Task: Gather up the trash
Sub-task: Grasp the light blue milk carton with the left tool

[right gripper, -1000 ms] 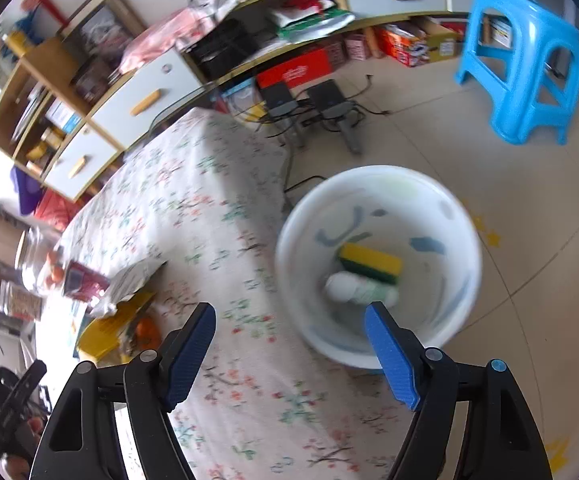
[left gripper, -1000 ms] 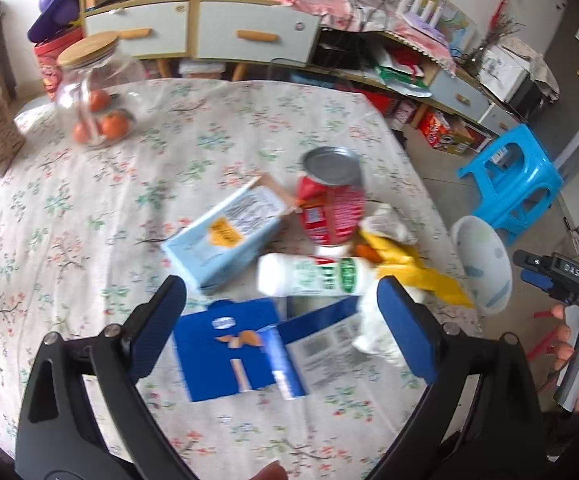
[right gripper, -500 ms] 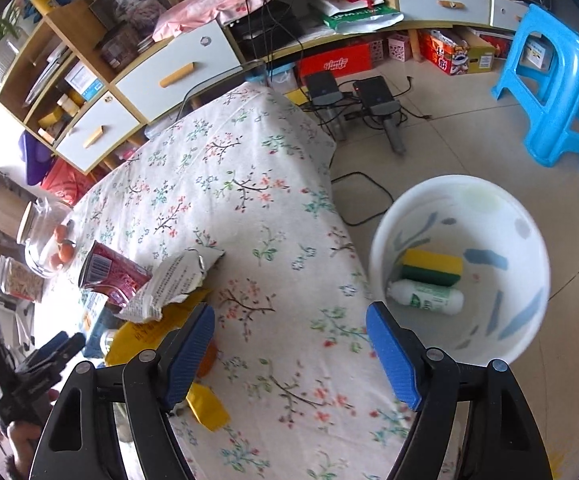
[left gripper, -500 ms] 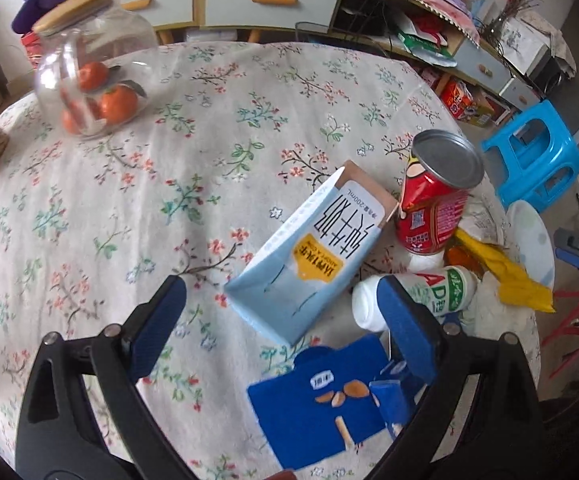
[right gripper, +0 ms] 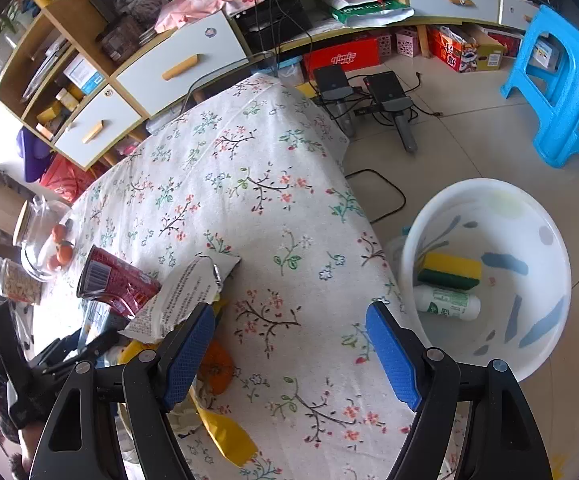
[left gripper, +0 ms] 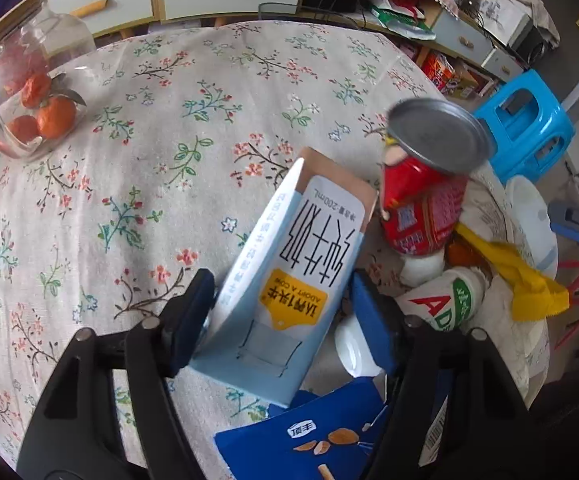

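Glossy paper milk carton [left gripper: 289, 280]; metal can [left gripper: 429, 184]; cloth tablecloth [left gripper: 169, 120]; smooth plastic basin [right gripper: 489, 280].

Left tongs [left gripper: 279, 316] now lower, closing around the carton [left gripper: 289, 276], no longer over the blue packet [left gripper: 313, 440]. Right tongs [right gripper: 289, 344] shifted from basin [right gripper: 485, 280] to tabletop [right gripper: 249, 184].

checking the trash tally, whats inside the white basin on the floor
The white basin holds a yellow-and-green sponge and a small white bottle lying on its side. Its near wall hides part of the bottom.
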Demonstrator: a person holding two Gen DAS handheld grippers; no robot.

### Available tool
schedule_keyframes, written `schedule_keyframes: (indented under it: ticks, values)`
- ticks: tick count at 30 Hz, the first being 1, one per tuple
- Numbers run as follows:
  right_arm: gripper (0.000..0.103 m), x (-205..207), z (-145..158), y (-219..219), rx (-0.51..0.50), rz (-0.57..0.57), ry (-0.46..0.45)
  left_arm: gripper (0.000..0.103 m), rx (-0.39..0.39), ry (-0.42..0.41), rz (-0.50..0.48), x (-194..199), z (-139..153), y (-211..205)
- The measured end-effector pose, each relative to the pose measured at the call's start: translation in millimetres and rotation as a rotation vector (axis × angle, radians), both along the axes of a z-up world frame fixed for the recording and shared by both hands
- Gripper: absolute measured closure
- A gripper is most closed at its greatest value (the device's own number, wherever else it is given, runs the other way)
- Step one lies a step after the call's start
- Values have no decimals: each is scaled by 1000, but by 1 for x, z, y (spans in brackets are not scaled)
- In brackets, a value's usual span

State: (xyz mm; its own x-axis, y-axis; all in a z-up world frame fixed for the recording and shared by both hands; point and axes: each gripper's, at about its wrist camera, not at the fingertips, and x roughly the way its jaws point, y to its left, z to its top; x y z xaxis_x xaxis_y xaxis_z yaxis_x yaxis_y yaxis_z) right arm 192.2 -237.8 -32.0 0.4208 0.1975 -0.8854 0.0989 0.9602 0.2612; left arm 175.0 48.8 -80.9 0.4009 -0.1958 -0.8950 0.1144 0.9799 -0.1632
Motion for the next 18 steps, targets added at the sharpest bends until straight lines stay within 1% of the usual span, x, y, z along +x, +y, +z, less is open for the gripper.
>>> schedule_keyframes:
  ticks: [2,7,14,18]
  values:
    - [23,1,2,9,2,11,-9,37,-6,2,15,-5,3,2]
    - [23,3,8,41,1,71,-42,39,-44,-22,116,-21,18,24]
    - [23,10,12,103,7,197,-90,39,-46,-46,278,-50,30,74]
    - [23,21,8,138,-3,269,-112,39,-69,-45,352,-70,31,102]
